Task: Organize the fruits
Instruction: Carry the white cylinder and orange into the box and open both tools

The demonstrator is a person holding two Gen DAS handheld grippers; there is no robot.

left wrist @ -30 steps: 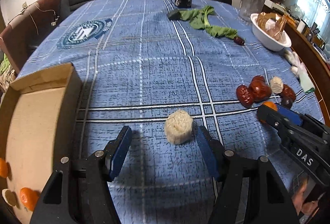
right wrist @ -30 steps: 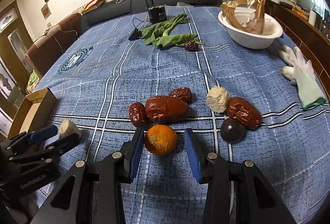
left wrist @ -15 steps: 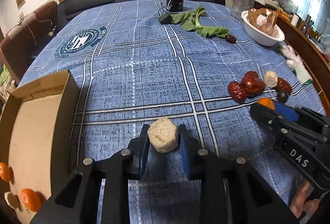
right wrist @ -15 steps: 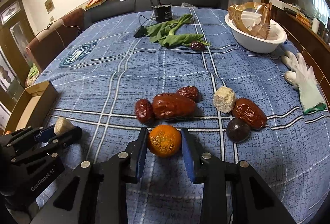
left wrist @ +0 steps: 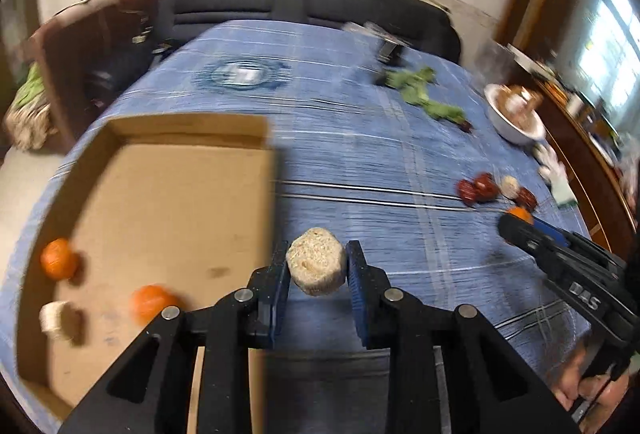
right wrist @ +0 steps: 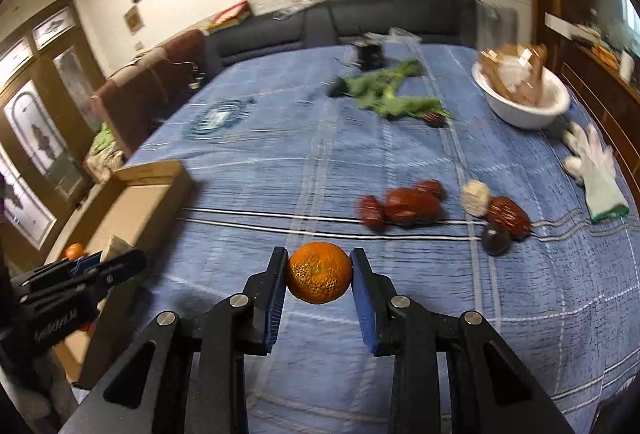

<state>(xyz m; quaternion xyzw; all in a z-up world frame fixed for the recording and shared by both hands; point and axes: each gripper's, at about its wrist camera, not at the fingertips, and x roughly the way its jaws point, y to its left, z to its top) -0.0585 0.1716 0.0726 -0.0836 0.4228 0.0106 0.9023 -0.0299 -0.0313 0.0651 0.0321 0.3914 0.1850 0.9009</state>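
Observation:
My left gripper (left wrist: 317, 266) is shut on a pale beige lumpy fruit (left wrist: 316, 261), held above the blue cloth just right of the cardboard box (left wrist: 160, 202). Inside the box lie two oranges (left wrist: 59, 263) (left wrist: 152, 303) and another pale fruit (left wrist: 56, 319). An orange (right wrist: 319, 272) is clamped in my right gripper (right wrist: 319, 274), lifted off the cloth. Behind it a cluster of red-brown dates (right wrist: 404, 203), a pale fruit (right wrist: 476, 196) and a dark round fruit (right wrist: 495, 239) rest on the table. The right gripper (left wrist: 520, 224) shows at the right of the left wrist view, the left gripper (right wrist: 100, 262) at the left of the right wrist view.
A white bowl (right wrist: 524, 110) with brown wrapping stands far right, a white glove (right wrist: 596, 166) beside it. Green leaves (right wrist: 392, 94) and a small black device (right wrist: 370, 55) lie at the back. A dark sofa (right wrist: 360, 22) runs behind the table. A hand (left wrist: 588, 386) holds the right gripper.
Both grippers closed on their fruits and lifted them off the cloth. The left one has swung left toward the box; the right one has risen and drawn back from the dates.

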